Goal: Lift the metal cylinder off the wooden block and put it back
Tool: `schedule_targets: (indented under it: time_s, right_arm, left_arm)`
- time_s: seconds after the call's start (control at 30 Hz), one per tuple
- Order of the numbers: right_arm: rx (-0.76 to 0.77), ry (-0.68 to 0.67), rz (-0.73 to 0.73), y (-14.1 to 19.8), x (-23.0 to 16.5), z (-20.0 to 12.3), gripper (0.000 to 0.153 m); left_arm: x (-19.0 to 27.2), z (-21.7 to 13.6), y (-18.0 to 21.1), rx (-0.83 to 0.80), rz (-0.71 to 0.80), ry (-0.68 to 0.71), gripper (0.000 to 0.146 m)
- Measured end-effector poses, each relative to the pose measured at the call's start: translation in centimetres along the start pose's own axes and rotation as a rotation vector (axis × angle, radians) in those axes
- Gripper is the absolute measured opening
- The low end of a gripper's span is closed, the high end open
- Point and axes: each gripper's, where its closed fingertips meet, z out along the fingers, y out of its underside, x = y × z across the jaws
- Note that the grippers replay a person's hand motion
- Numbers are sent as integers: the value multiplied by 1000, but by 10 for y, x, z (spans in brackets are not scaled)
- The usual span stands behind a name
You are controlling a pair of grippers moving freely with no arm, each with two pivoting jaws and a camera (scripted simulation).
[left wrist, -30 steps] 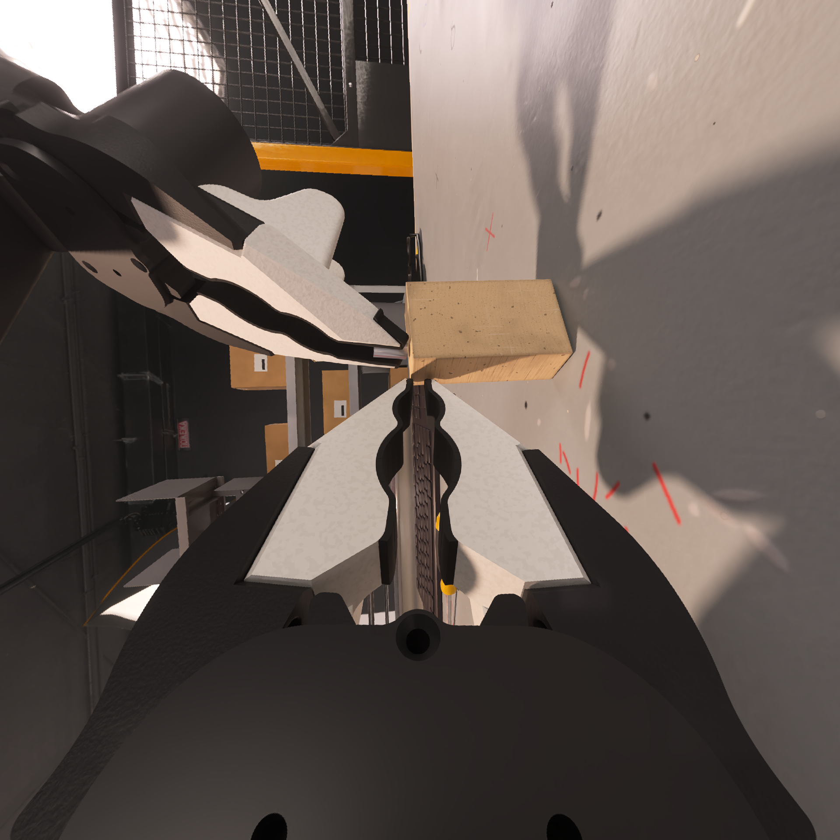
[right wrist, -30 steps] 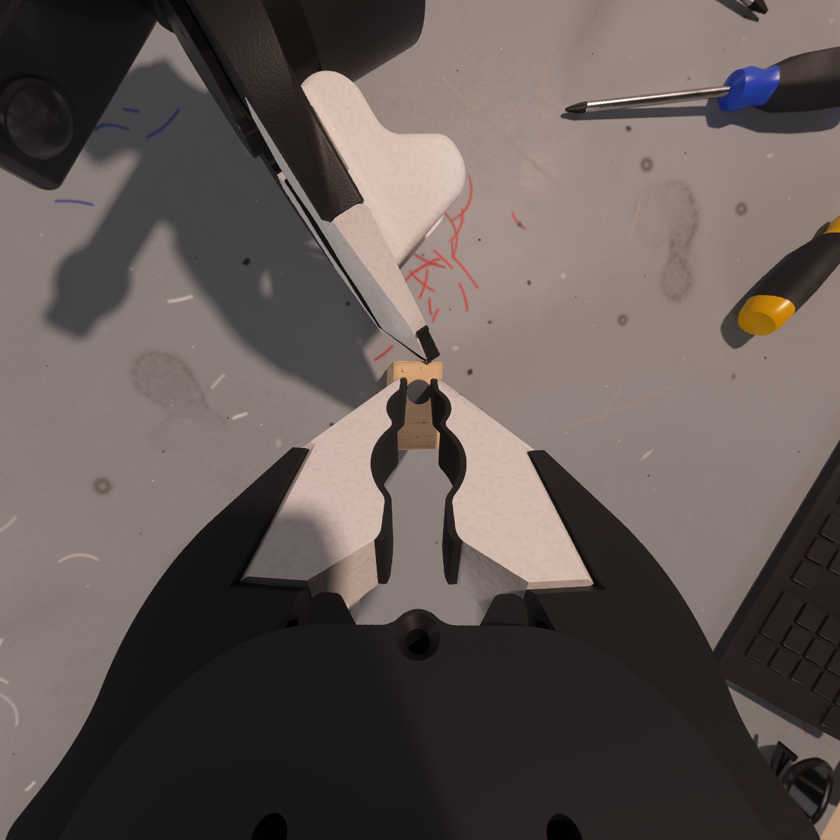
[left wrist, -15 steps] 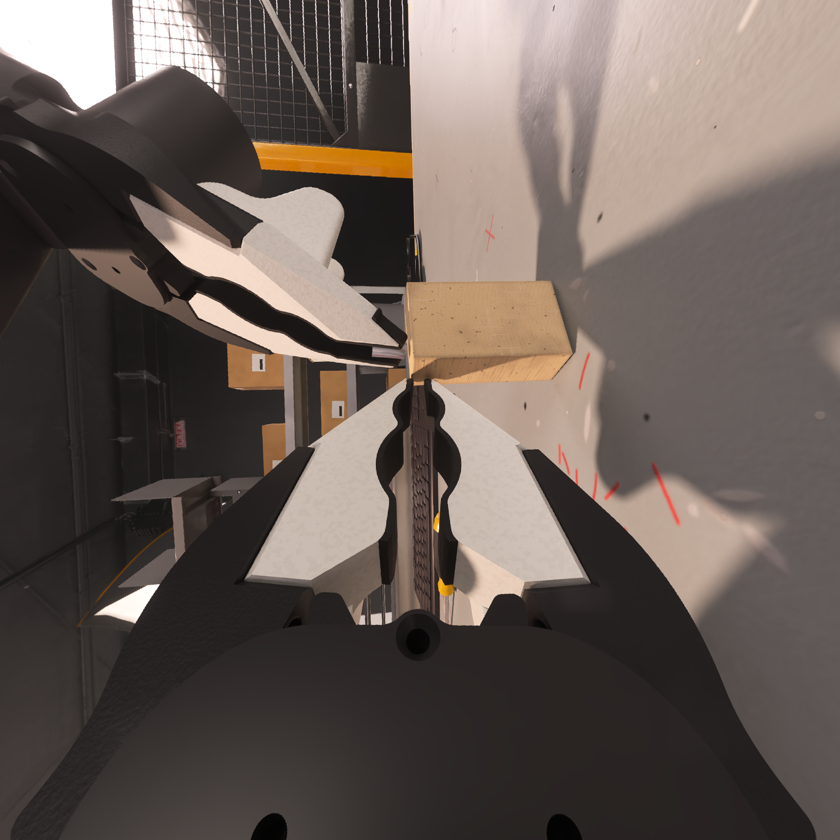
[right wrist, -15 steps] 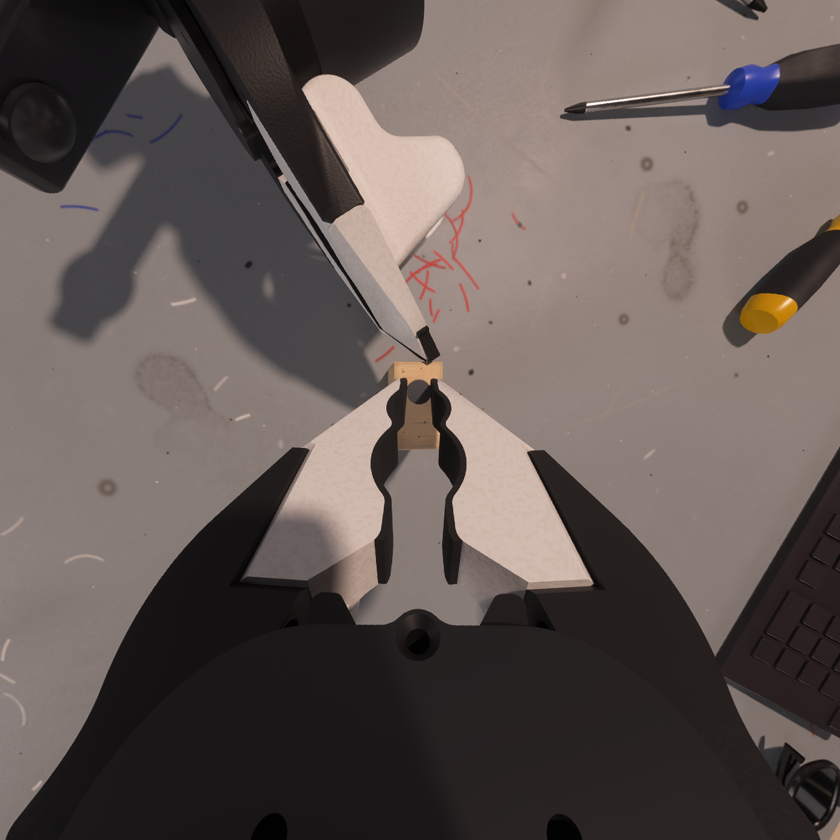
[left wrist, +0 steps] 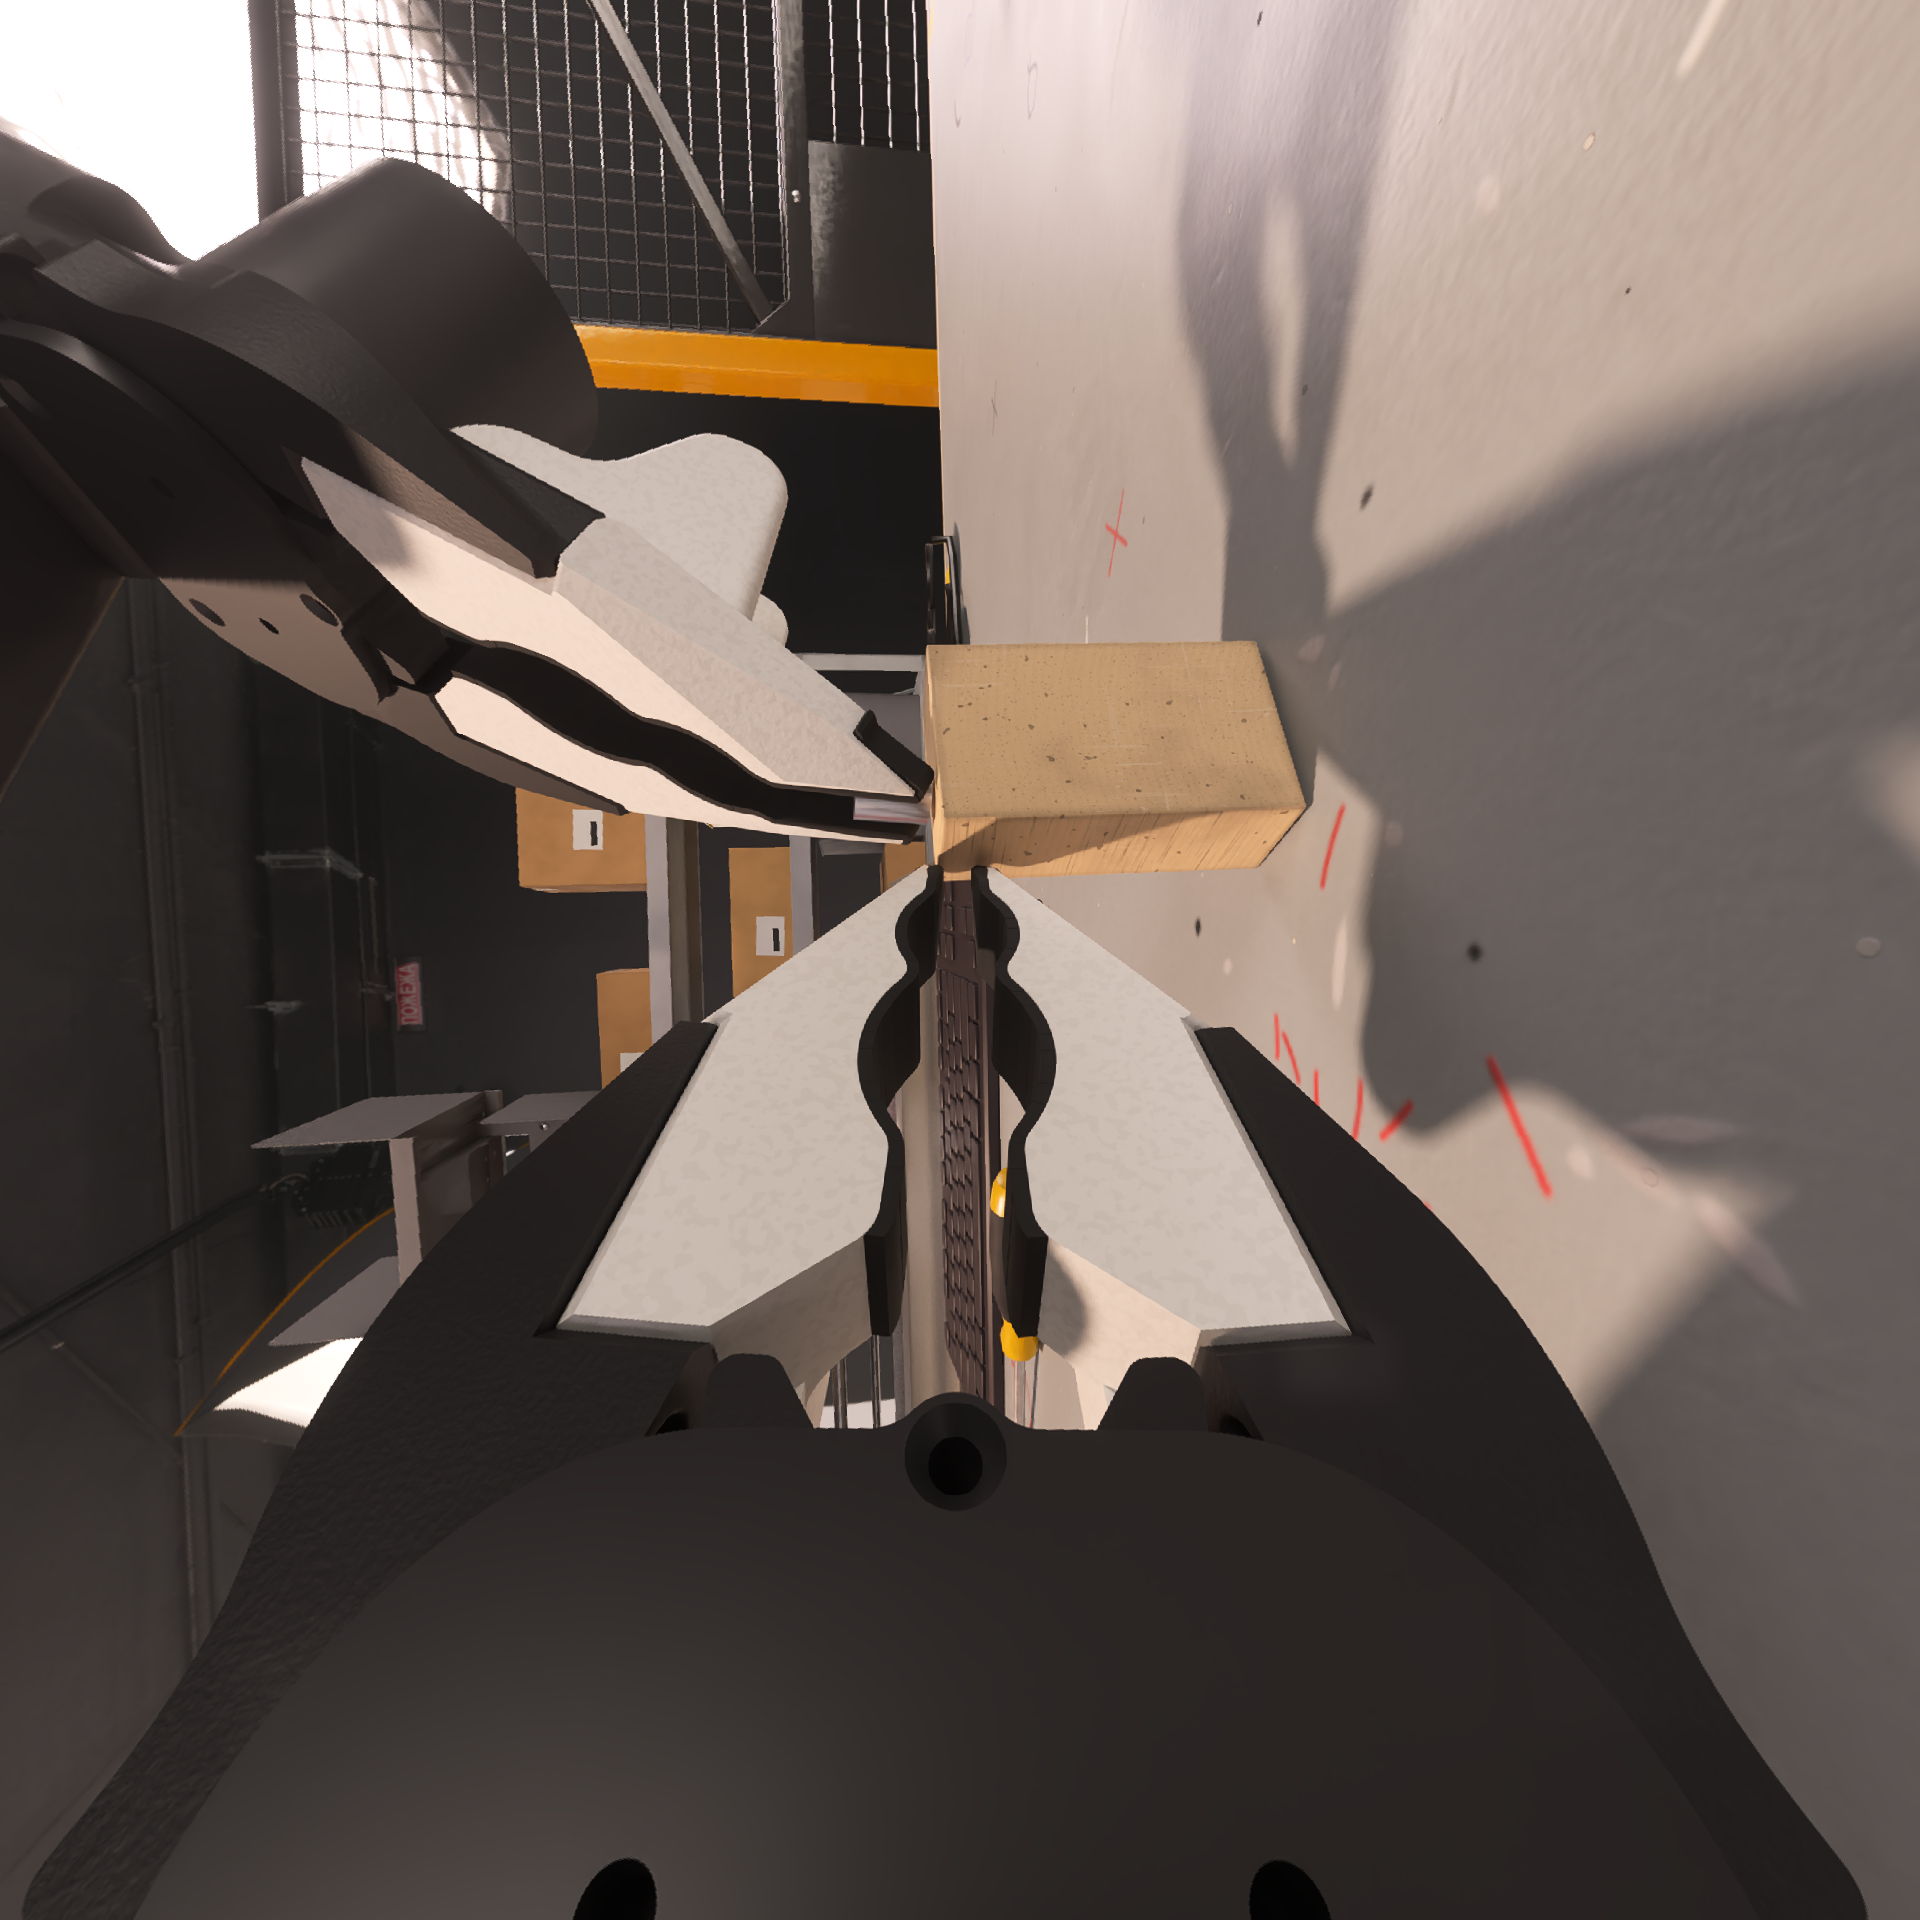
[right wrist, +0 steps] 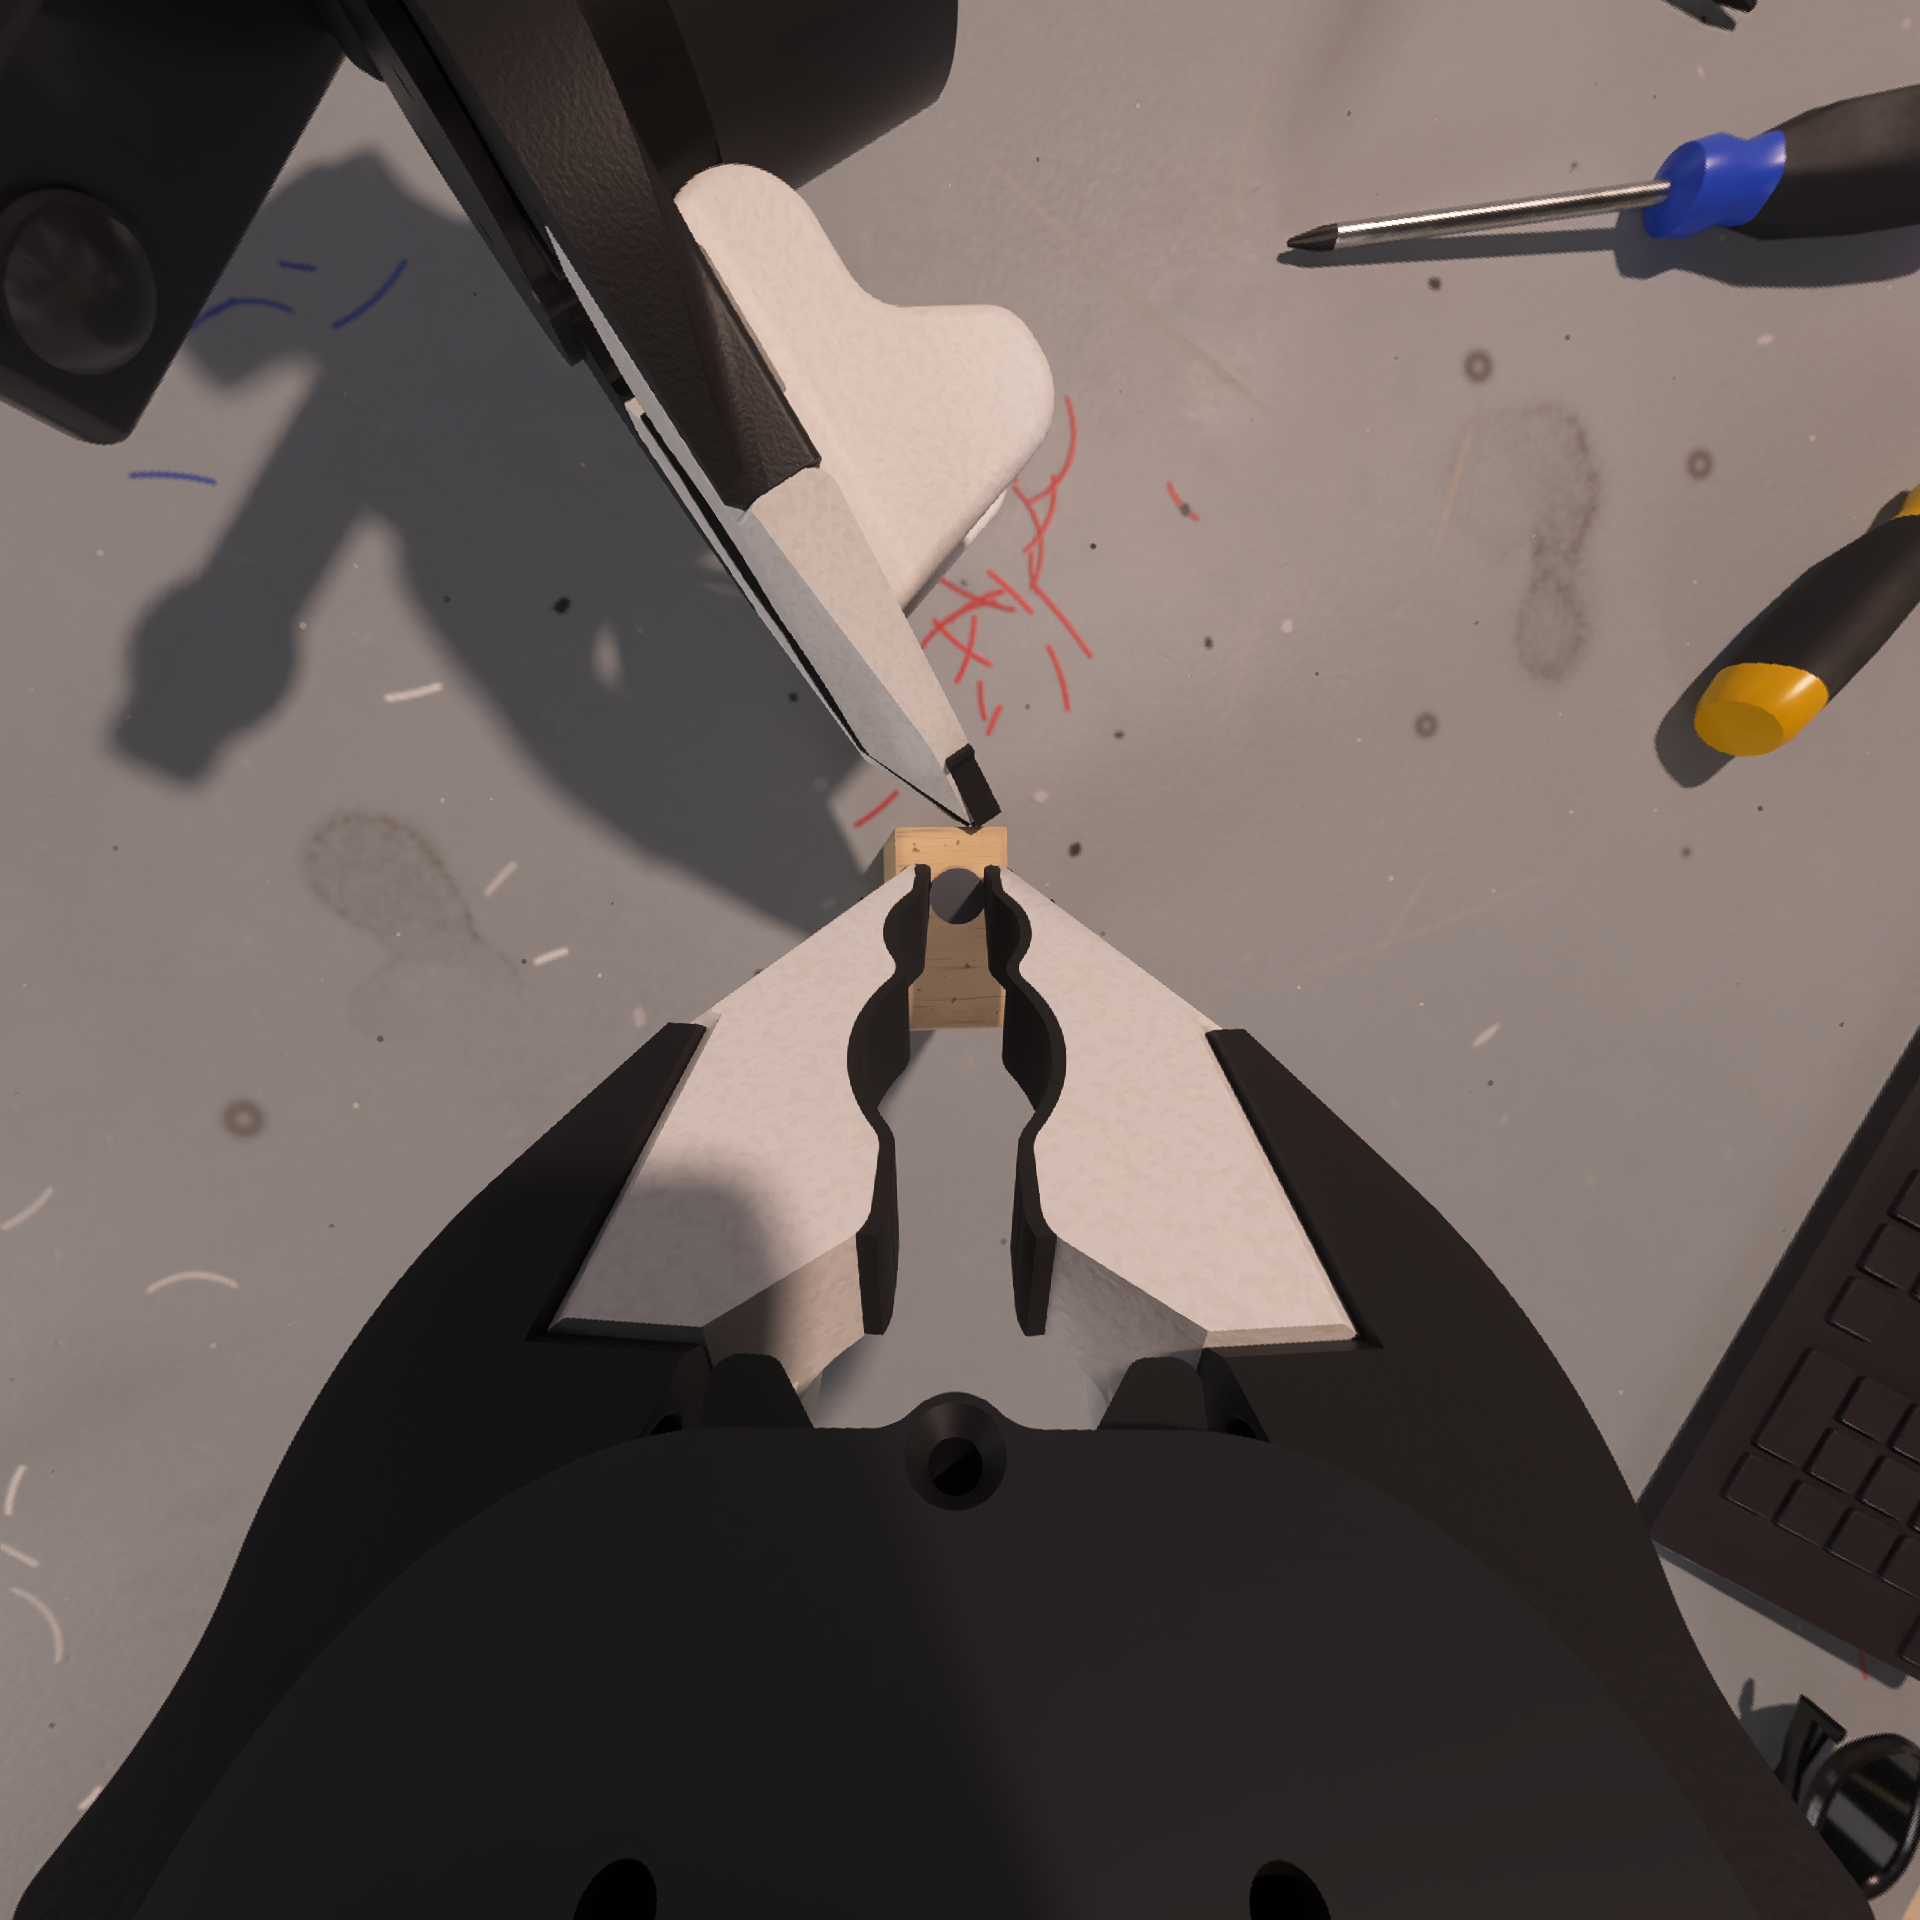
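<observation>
Metal cylinder [right wrist: 956, 896], small, grey and round, stands on the pale wooden block [right wrist: 951, 930] and is pinched between the tips of the right gripper [right wrist: 954, 883]. The left gripper [left wrist: 956, 878] has its fingers pressed almost together, with its tips at the block's edge. Right of the block lie a dark keyboard [right wrist: 1829, 1382], a blue-handled screwdriver [right wrist: 1621, 197] and a yellow-capped black handle [right wrist: 1808, 655], all well apart from it.

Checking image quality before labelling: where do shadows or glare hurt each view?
Left wrist view: blown-out white glare top left, a broad shadow across the grey table beside the wooden block. Right wrist view: even light, no glare; the left gripper casts a dark shadow leftward.
</observation>
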Motion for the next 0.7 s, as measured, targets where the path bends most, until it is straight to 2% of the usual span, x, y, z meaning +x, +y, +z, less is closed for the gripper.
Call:
schedule_targets:
  time_s: [0.7]
  right_arm:
    - [1,-3,3,0,0,0,10]
  left_arm:
    - [0,0,0,0,1,2,6]
